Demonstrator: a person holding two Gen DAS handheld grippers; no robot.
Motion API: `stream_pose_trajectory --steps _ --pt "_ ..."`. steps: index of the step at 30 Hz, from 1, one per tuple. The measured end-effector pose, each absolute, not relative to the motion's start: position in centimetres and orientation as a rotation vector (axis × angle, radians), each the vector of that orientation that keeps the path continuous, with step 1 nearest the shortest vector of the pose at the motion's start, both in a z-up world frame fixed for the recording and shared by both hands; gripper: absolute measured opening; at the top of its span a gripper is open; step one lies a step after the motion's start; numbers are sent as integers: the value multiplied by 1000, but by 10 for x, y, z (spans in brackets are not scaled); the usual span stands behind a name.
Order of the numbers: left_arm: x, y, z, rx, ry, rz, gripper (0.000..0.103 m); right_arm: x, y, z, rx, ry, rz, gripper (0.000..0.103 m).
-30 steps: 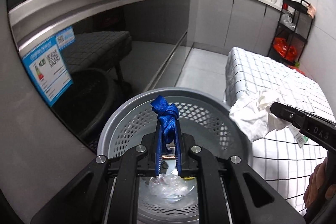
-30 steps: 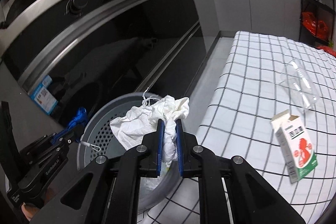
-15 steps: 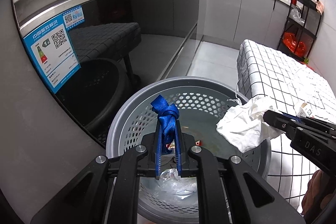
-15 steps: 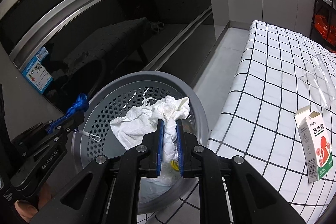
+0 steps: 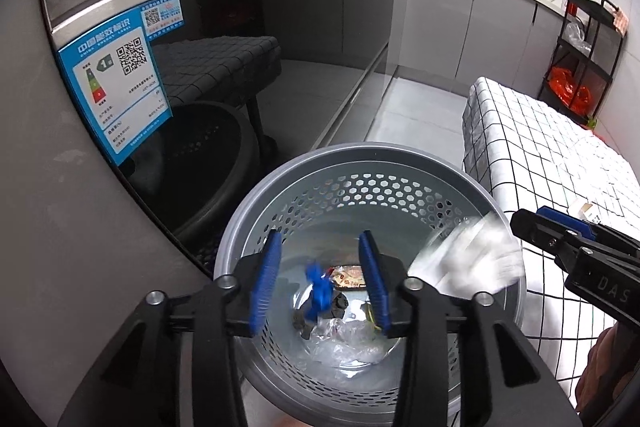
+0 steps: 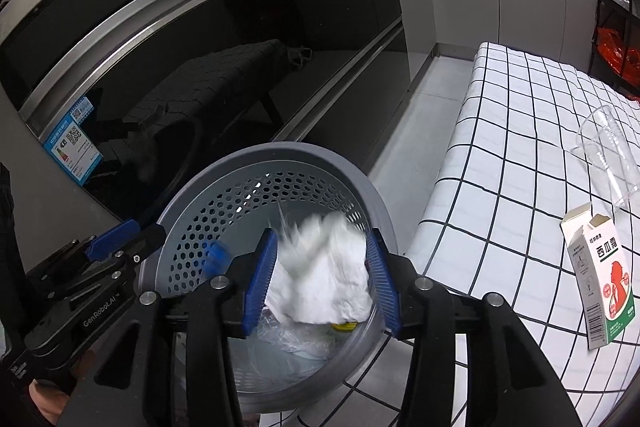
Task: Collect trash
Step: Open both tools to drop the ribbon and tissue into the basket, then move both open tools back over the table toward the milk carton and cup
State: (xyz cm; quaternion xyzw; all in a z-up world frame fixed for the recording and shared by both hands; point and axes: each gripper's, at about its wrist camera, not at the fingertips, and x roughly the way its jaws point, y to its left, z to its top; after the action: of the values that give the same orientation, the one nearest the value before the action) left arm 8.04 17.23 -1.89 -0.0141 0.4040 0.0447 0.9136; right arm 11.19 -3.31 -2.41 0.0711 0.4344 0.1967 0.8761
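Observation:
A grey perforated trash bin [image 5: 352, 163] [image 6: 280, 155] stands on the floor beside the table. My left gripper [image 5: 324, 279] is open over it; a blue strap [image 5: 318, 291] falls blurred into the bin. My right gripper [image 6: 326, 279] is open over the bin too; a white crumpled tissue [image 6: 324, 275] [image 5: 468, 259] drops between its jaws. The right gripper also shows in the left wrist view [image 5: 560, 239], and the left gripper in the right wrist view [image 6: 116, 247]. Clear plastic and wrappers [image 5: 344, 339] lie at the bin's bottom.
A table with a white checked cloth [image 6: 520, 155] holds a carton [image 6: 600, 275] and a clear plastic cup [image 6: 612, 151]. A dark glass oven front [image 6: 200, 67] with a blue energy label [image 5: 116, 83] stands left. A black rack [image 5: 588, 43] stands at the far right.
Both grippers have opened. The blue strap has left the left gripper and the white tissue has left the right gripper; both are falling into the bin.

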Motion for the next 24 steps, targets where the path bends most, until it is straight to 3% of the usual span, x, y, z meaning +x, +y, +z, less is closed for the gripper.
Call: stream_pose_trajectory --steps 10,14,24 --pt "81 169 -18 -28 826 90 47 110 -33 -24 149 906 406 46" --pt "79 168 -16 -28 816 93 53 110 -36 -25 148 910 401 46" --pt "78 146 -12 -3 796 71 54 101 -59 -18 163 882 359 51"
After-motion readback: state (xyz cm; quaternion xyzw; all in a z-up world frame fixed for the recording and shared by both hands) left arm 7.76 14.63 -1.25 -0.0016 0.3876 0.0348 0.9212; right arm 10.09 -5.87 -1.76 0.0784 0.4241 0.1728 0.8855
